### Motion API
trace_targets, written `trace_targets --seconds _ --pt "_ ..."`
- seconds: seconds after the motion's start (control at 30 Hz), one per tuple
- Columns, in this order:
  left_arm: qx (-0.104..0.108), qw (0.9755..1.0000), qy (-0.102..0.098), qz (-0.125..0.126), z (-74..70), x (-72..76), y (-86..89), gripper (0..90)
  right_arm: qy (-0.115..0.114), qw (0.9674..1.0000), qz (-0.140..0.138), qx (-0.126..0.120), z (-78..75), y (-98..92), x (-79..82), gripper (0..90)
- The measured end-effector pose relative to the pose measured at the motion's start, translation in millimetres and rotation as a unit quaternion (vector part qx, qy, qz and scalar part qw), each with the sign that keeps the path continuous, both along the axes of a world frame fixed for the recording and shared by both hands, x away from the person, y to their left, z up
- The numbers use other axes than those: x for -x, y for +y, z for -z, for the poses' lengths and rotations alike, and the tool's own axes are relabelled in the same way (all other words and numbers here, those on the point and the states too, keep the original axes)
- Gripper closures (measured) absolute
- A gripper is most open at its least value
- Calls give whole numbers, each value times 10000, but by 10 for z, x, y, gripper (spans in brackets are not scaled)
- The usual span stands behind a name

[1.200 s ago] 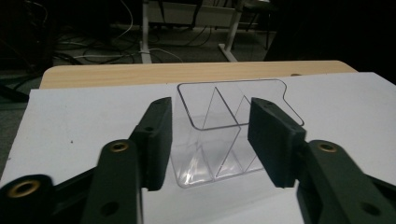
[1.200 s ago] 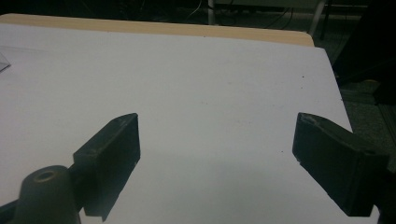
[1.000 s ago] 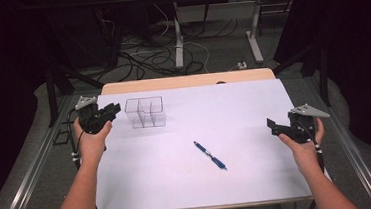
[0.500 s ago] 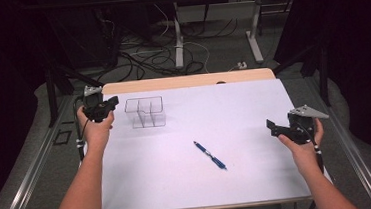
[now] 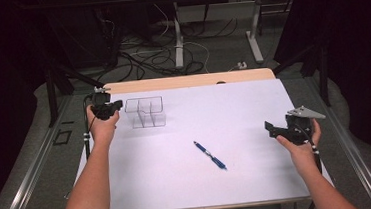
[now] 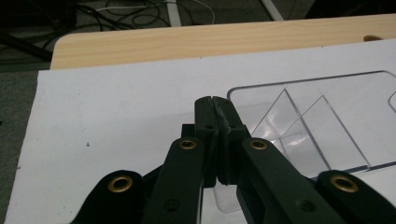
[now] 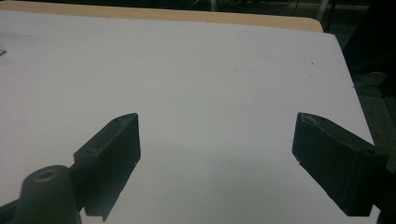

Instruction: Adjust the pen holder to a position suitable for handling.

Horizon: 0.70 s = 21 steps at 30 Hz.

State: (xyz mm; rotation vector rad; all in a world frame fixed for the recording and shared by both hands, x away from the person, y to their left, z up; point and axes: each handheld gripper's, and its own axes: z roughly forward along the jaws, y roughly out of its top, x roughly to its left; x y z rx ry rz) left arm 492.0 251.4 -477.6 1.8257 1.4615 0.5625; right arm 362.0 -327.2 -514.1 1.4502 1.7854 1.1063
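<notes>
Resting near the table's left edge, the left hand-held gripper (image 5: 115, 106) has its jaws pressed together with nothing between them; its tips sit just beside the left wall of the clear divided tray (image 5: 146, 112), whether touching I cannot tell. At the right edge, the right hand-held gripper (image 5: 270, 129) has its jaws wide apart and holds nothing. One tray stands toward the far left of the white table (image 5: 234, 105), and one blue pen (image 5: 210, 155) lies mid-table, well apart from both grippers. Bare white surface spreads between pen and right gripper.
</notes>
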Motion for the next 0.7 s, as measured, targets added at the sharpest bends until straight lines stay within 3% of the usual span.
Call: trace_targets --seconds 0.33,0.7 --pt "15 9997 217 53 90 -62 -43 899 45 10000 11 -38 4 20 0 149" --pt "93 9995 272 105 131 -92 -23 899 35 10000 -18 -8 8 24 -5 150"
